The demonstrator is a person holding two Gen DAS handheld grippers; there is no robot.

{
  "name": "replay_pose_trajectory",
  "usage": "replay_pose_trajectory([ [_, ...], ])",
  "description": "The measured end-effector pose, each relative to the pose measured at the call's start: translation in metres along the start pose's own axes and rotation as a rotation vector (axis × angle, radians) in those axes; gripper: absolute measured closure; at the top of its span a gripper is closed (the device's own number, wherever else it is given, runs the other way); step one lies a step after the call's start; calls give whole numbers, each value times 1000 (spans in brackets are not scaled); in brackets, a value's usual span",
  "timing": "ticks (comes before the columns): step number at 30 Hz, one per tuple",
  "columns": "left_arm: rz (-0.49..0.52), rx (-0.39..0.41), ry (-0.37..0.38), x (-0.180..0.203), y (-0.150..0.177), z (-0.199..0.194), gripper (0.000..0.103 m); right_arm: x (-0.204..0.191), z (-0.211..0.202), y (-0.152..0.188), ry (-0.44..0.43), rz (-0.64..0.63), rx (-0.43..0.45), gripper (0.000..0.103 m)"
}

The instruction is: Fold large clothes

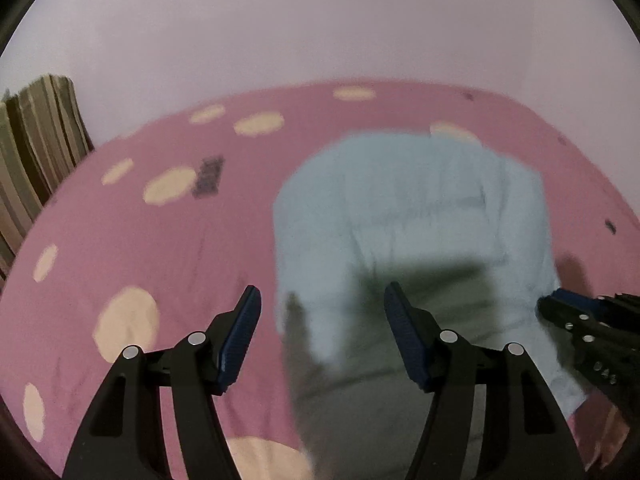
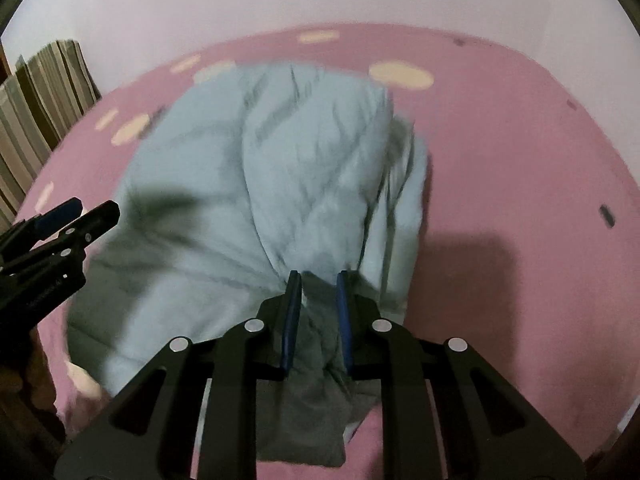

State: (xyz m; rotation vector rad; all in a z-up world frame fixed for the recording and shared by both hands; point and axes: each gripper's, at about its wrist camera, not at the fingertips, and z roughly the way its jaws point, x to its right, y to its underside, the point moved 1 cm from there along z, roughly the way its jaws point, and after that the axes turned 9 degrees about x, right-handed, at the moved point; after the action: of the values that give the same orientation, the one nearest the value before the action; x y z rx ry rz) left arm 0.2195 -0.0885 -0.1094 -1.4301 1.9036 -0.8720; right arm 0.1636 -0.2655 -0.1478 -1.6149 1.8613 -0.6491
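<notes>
A large pale blue padded jacket [image 2: 256, 184] lies bunched on a pink bed sheet [image 2: 500, 160] with cream dots. It also shows in the left wrist view [image 1: 408, 208], partly in shadow. My right gripper [image 2: 318, 280] is shut on a bunched fold of the jacket at its near edge. My left gripper [image 1: 322, 296] is open and empty, just above the jacket's near left part. The right gripper shows at the right edge of the left wrist view [image 1: 560, 304]. The left gripper shows at the left edge of the right wrist view [image 2: 92, 210].
A striped curtain [image 1: 32, 152] hangs at the far left; it also shows in the right wrist view [image 2: 40, 92]. A plain pale wall [image 1: 320, 20] stands behind the bed. A small dark rectangle [image 1: 208, 176] lies on the sheet left of the jacket.
</notes>
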Motion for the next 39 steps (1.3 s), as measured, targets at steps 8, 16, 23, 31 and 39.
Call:
replay_pose_trajectory([
  [8,10,34,-72,-3,-53,26,39,-12,-7,-75,8,14,118,81],
  [16,-3,-70,-86,4,-30,74,39,-3,56,-67,54,12,41,81],
  [23,13,-96,-87,15,-14,96,39,6,87,-51,77,5,-5,81],
  [31,2,-100,-79,23,-3,113,39,15,107,-32,81,20,-10,82],
  [39,-9,-106,-67,22,4,123,39,14,110,-28,97,8,14,82],
])
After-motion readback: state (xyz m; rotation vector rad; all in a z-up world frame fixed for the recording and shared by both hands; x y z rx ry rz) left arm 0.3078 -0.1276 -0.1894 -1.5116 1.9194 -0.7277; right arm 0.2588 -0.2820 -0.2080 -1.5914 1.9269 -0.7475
